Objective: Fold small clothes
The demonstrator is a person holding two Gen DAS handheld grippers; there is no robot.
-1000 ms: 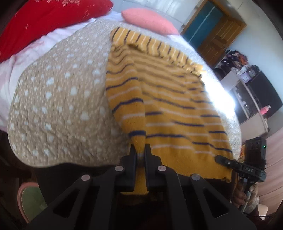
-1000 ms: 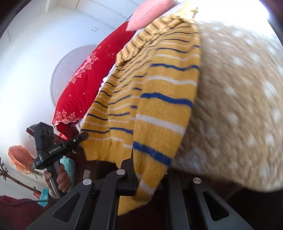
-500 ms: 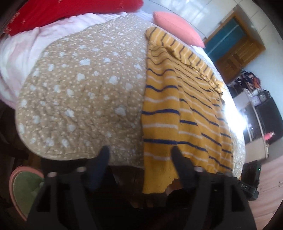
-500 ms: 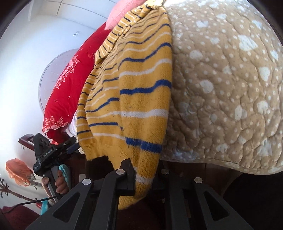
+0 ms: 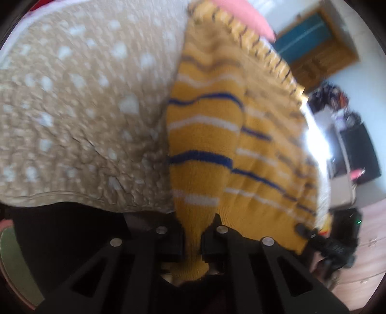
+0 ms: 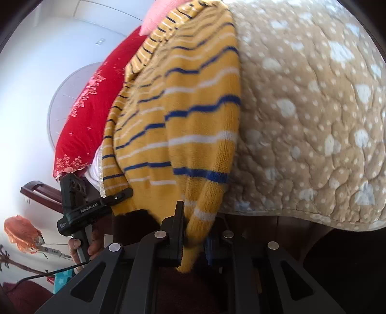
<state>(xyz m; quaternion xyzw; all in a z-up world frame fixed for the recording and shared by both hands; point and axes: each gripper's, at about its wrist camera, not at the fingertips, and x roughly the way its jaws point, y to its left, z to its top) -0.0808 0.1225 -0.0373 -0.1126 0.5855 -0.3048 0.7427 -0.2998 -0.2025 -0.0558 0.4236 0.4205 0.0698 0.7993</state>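
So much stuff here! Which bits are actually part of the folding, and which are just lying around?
Part of the job:
- yellow striped sweater
- left gripper, shut on one sweater corner
- right gripper, shut on another
- spotted tan blanket, the folding surface

Just lying about:
- red pillow
- pink pillow
- wooden door

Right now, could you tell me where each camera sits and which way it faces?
Left wrist: on the left gripper, looking forward and down over the sweater's left sleeve and the spotted blanket; its own fingers pinch the sleeve, and the right gripper shows at the right edge.
Right wrist: on the right gripper, facing the sweater's right sleeve from the other side; its fingers pinch that sleeve, and the left gripper and a hand show at left.
Shared: sweater, blanket, pink pillow.
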